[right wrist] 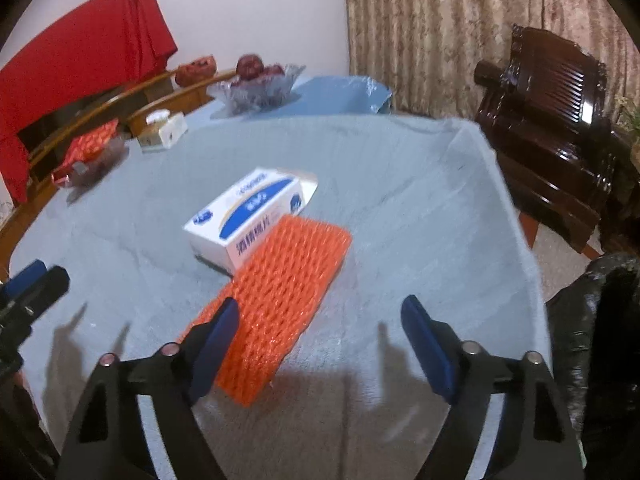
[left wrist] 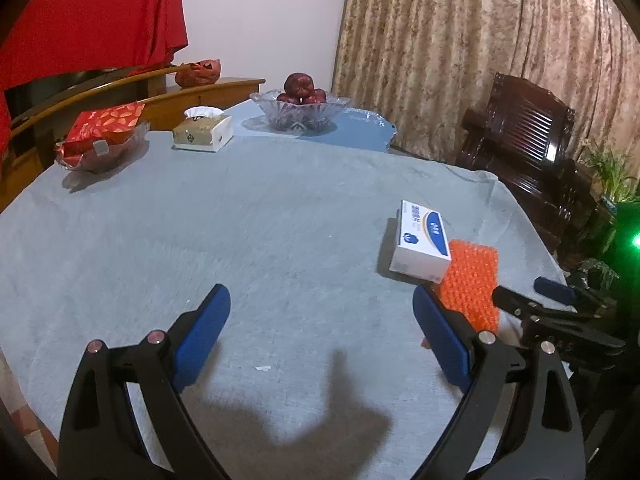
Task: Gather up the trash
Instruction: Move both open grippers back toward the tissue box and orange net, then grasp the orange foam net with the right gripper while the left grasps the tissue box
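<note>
The left gripper (left wrist: 322,320) hangs over a bare stretch of the grey cloth-covered counter (left wrist: 240,220), its blue pads wide apart with nothing between them. The right gripper (right wrist: 320,332) is also spread, pads clear of everything, with one pad hovering just above the near end of the orange foam net (right wrist: 276,300); the net lies flat on the cloth, partly between the pads but not pinched.

The net's far end touches the white and blue box (right wrist: 248,216), which lies on its side just behind it. In the left view the same box (left wrist: 420,240) and net (left wrist: 472,284) sit to the right, near the counter's edge, with the right gripper's fingers just beside the net.

Well apart, at the far side of the counter, stand a tissue box (left wrist: 204,130), a glass bowl of red fruit (left wrist: 300,108) and a glass dish holding a red packet (left wrist: 100,140). A dark wooden chair (right wrist: 552,128) stands beyond the counter by the curtain (left wrist: 480,40). A black bag (right wrist: 596,340) hangs just off the counter's right edge, near the right gripper.
</note>
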Motion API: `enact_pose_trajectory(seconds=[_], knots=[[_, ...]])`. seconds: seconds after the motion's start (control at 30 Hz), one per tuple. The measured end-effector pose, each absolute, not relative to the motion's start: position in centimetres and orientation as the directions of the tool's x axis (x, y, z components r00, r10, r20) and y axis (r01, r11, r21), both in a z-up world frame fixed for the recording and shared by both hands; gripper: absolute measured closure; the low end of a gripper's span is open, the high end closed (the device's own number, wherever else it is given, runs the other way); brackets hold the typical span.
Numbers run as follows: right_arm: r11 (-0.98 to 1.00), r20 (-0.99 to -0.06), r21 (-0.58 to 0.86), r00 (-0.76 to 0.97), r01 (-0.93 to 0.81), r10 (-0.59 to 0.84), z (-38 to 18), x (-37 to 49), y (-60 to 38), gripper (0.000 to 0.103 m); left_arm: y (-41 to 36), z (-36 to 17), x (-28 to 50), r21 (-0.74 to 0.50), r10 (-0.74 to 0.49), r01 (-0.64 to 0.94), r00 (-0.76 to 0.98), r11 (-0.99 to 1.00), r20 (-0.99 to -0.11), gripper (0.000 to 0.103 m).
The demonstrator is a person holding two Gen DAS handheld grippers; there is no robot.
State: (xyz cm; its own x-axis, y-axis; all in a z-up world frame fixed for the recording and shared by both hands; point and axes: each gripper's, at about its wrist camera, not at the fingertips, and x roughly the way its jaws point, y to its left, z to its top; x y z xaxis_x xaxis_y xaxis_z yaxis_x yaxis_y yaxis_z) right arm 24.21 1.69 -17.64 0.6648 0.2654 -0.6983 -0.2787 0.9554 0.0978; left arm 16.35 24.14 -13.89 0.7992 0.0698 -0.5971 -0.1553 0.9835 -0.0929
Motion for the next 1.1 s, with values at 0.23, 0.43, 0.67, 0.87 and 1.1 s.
enact_pose_trajectory(seconds=[0.23, 0.43, 0.67, 0.87, 1.1], knots=[[0.947, -0.742, 0.123, 0.607, -0.296, 0.286, -19.7, 25.1, 2.5, 0.045, 24.4, -14.9, 17.5, -0.073, 0.075, -0.15, 0.789, 0.986, -0.61, 0.013], [0.919, -0.743, 0.157, 0.57, -0.36, 0.351, -19.9, 25.4, 3.2, 0.071, 24.6, -15.4, 18.3, -0.075, 0.075, -0.154, 0.783, 0.985, -0.618, 0.013], [0.899, -0.726, 0.183, 0.562, -0.397, 0.396, -19.6, 25.2, 3.1, 0.092, 23.6, -15.4, 19.0, -0.075, 0.062, -0.139, 0.782, 0.987, -0.62, 0.013], [0.911, -0.708, 0.183, 0.594, -0.369, 0.382, -18.1, 25.7, 1.3, 0.093, 22.1, -15.3, 19.9, -0.077, 0.039, -0.11, 0.785, 0.991, -0.618, 0.013], [0.939, -0.704, 0.162, 0.631, -0.304, 0.326, -16.7, 27.8, -2.4, 0.093, 19.8, -15.1, 22.2, -0.081, -0.005, -0.057, 0.788, 0.995, -0.615, 0.013]])
